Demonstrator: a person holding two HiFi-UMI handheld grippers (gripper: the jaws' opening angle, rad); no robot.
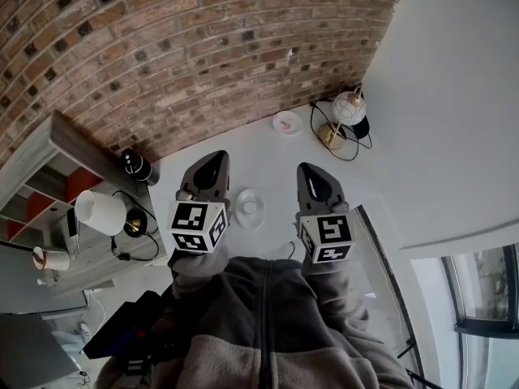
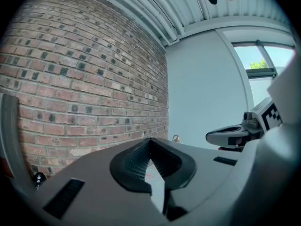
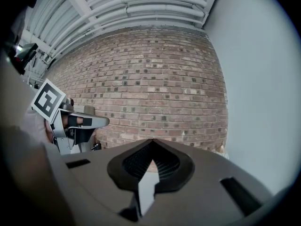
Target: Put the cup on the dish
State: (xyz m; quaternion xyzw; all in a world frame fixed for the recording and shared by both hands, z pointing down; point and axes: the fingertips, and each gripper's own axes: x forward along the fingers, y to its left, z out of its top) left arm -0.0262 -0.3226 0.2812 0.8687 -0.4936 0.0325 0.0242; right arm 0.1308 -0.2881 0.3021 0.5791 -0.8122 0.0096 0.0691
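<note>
On the white table lies a round white dish with a small round shape at its centre that looks like a cup seen from above. It sits between my two grippers and below them. My left gripper is held up in the air left of the dish, jaws together and empty. The right gripper hovers to the dish's right, also shut with nothing in it. Both gripper views look over the table at the brick wall, and neither shows the dish.
A second small dish with something pink lies farther back. A globe-shaped ornament on a wire stand stands at the back right. A black speaker, a white lamp shade and cables are at the left by a shelf unit.
</note>
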